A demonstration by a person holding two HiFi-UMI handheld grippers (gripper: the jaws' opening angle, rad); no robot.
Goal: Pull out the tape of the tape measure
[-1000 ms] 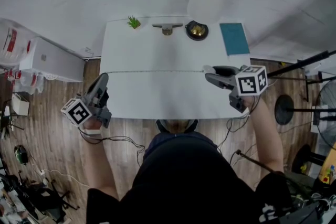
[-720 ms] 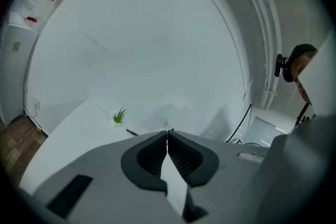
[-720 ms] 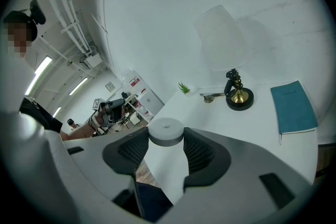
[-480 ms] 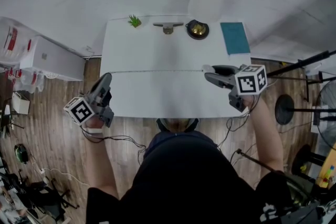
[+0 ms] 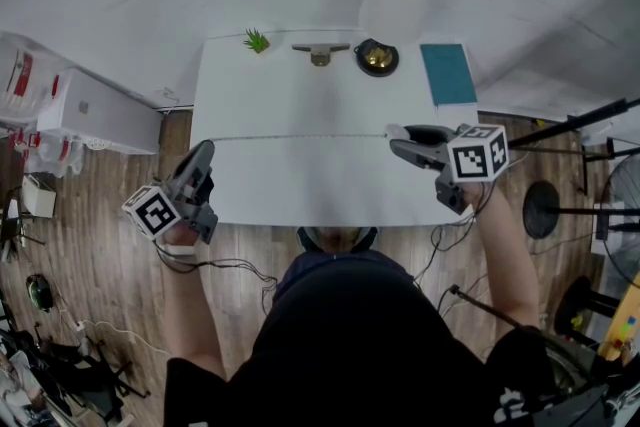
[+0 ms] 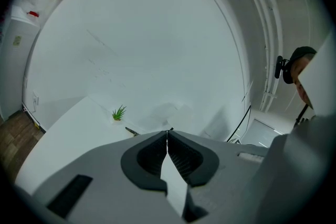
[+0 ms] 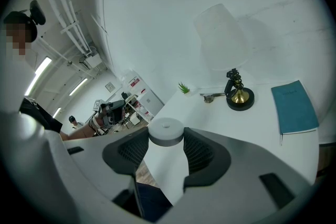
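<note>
Tape [image 5: 300, 136] shows overhead only, pinched by left hand-held gripper [image 6: 168, 132]; right hand-held gripper [image 7: 167, 140] clamps case [image 7: 166, 128]

On the head view the tape [image 5: 300, 137] is only a hairline across the table [image 5: 300, 185], too thin for me to read any marks. Its end disappears at the tip of the left gripper [image 5: 203, 150], and in the left gripper view I cannot pick it out between the closed jaws. The tape measure [image 7: 166, 127] shows me only its round grey top, with the rest sunk between the jaws of the right gripper [image 7: 167, 139]. The small object [image 5: 320, 53] beside the lamp base [image 5: 376, 58] is too small to name, and the person's head [image 5: 338, 240] covers part of the table's near edge.
</note>
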